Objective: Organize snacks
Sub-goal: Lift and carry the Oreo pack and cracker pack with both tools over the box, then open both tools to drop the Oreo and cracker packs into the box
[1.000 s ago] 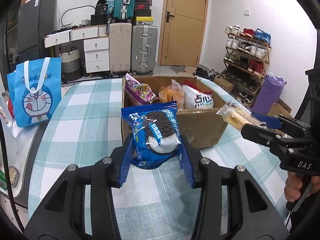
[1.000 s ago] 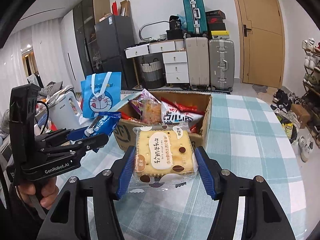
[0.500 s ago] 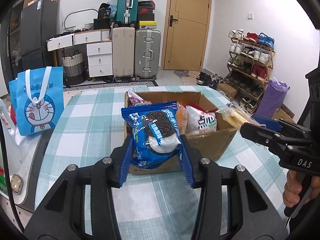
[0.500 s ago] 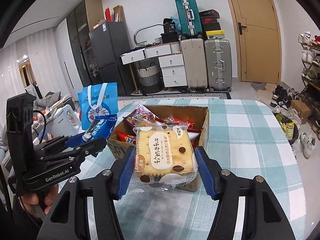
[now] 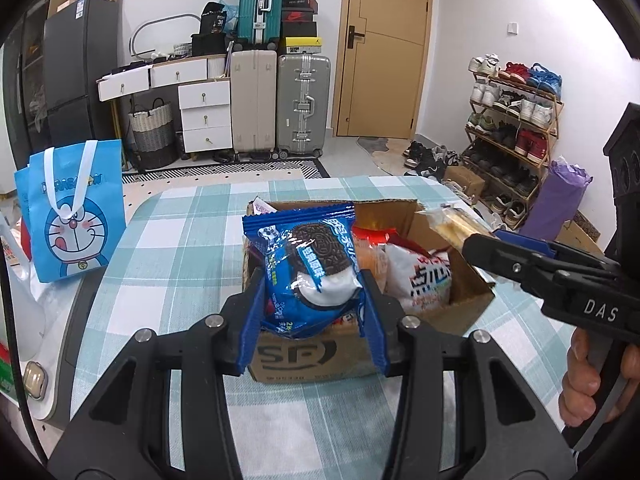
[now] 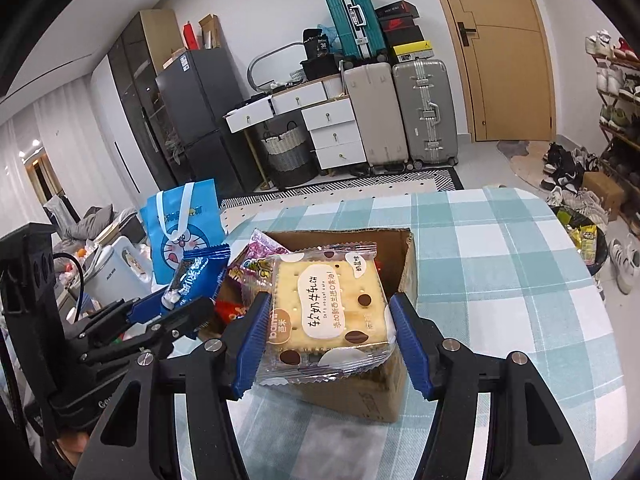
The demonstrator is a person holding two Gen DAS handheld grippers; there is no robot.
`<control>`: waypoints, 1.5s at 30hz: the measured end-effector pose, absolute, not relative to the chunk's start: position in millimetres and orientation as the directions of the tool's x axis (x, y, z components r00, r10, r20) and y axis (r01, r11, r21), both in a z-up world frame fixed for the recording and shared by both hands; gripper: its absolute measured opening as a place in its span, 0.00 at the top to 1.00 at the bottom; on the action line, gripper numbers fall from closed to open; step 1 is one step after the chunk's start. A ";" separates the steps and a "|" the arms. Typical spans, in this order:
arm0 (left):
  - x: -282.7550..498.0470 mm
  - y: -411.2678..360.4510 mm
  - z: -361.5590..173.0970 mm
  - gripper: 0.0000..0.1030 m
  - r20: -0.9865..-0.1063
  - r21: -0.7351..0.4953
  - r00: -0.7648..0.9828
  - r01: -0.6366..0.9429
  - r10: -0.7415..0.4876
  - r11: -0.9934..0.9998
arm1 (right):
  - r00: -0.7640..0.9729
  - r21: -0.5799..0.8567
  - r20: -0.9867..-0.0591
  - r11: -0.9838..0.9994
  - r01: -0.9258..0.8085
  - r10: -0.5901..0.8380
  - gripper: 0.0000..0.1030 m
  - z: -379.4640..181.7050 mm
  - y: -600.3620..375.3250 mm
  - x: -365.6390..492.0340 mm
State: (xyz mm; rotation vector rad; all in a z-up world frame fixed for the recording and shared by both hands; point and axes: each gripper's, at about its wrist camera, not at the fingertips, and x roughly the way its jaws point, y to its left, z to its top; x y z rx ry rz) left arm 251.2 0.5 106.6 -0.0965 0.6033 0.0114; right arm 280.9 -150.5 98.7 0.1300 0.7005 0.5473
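Left gripper (image 5: 312,316) is clamped on a blue cookie pack (image 5: 306,268), blue pads pressing both sides. The pack is held upright over the near left part of the box (image 5: 308,360), above its contents.

Right gripper (image 6: 326,340) is clamped on a clear-wrapped cracker pack (image 6: 328,308), held flat-faced to the camera over the near end of the box (image 6: 356,400).

The cardboard box stands on the checked table (image 5: 172,248) with its top open. Inside lie a white bag (image 5: 416,276), a pink bag (image 6: 264,256) and red wrappers, tightly packed.

A blue cartoon bag (image 5: 70,208) stands off the table's left edge, well apart from the box.
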 end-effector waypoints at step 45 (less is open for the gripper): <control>196.1 9.8 74.1 0.01 -0.477 -0.042 0.879 -0.012 -0.009 0.999 | 0.675 0.208 -0.441 0.799 -0.564 0.591 0.01 72.2 -162.3 216.7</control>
